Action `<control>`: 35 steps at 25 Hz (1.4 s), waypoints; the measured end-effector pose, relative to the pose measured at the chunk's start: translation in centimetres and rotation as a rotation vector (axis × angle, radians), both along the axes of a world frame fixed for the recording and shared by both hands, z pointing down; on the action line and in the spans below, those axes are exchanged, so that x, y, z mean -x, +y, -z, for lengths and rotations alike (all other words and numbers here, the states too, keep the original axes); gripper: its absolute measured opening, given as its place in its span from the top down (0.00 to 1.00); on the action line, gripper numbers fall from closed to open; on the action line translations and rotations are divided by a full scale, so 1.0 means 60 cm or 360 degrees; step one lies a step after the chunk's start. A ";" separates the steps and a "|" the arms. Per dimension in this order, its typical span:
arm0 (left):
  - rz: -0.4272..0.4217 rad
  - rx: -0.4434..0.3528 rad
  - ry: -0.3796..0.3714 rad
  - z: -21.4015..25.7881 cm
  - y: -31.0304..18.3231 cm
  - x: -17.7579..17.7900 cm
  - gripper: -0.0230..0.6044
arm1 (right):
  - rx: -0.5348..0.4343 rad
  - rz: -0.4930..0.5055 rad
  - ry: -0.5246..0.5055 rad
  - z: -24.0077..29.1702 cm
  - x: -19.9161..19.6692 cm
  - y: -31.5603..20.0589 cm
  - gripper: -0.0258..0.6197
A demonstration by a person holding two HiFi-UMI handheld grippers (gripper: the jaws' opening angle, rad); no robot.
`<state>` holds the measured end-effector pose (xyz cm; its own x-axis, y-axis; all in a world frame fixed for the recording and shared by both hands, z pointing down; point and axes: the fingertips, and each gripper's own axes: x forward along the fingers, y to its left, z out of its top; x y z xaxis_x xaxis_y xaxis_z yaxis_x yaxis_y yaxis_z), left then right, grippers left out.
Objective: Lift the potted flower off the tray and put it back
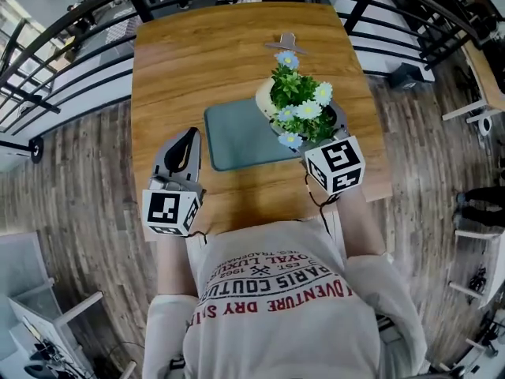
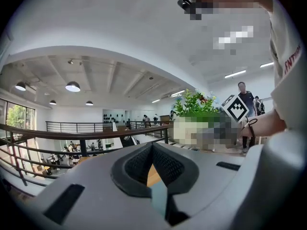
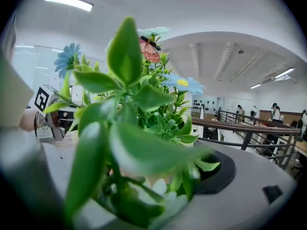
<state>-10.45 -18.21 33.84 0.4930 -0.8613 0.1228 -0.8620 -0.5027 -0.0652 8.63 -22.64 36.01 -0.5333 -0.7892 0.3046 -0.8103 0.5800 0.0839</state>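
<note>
The potted flower (image 1: pixel 298 101), green leaves with blue and white blooms in a cream pot, stands over the right end of the grey-green tray (image 1: pixel 233 136). Whether the pot touches the tray cannot be told. My right gripper (image 1: pixel 316 129) is shut on the potted flower, its jaws mostly hidden under the foliage. In the right gripper view the potted flower (image 3: pixel 129 128) fills the space between the jaws of the right gripper (image 3: pixel 139 190). My left gripper (image 1: pixel 188 136) lies shut and empty on the table left of the tray. From the left gripper (image 2: pixel 152 147) the potted flower (image 2: pixel 194 107) shows at the right.
The wooden table (image 1: pixel 197 61) is small, with its front edge just behind my grippers. A black railing (image 1: pixel 71 34) curves round its far and left sides. Beyond it lies wood-plank floor (image 1: pixel 87 180). People stand far off in the hall (image 2: pixel 245 97).
</note>
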 end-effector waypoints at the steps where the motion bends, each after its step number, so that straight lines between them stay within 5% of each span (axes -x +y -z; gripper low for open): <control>1: -0.0003 -0.0017 0.0001 0.007 0.002 0.002 0.94 | -0.0009 -0.0032 -0.0008 0.009 -0.006 0.004 0.22; 8: -0.0046 -0.0086 -0.0002 0.039 0.004 -0.005 0.94 | -0.0031 -0.0198 -0.0061 0.041 -0.052 0.024 0.22; 17: -0.0068 -0.0066 0.0026 0.032 0.001 -0.008 0.94 | -0.0020 -0.0219 -0.0051 0.039 -0.049 0.027 0.22; 29: -0.0083 -0.0010 0.0065 0.006 -0.018 -0.020 0.94 | 0.0033 0.0013 -0.0026 -0.027 -0.003 -0.009 0.22; 35: -0.0033 0.0122 0.0063 -0.043 -0.023 -0.035 0.94 | 0.0133 0.0228 0.0062 -0.123 0.022 -0.033 0.22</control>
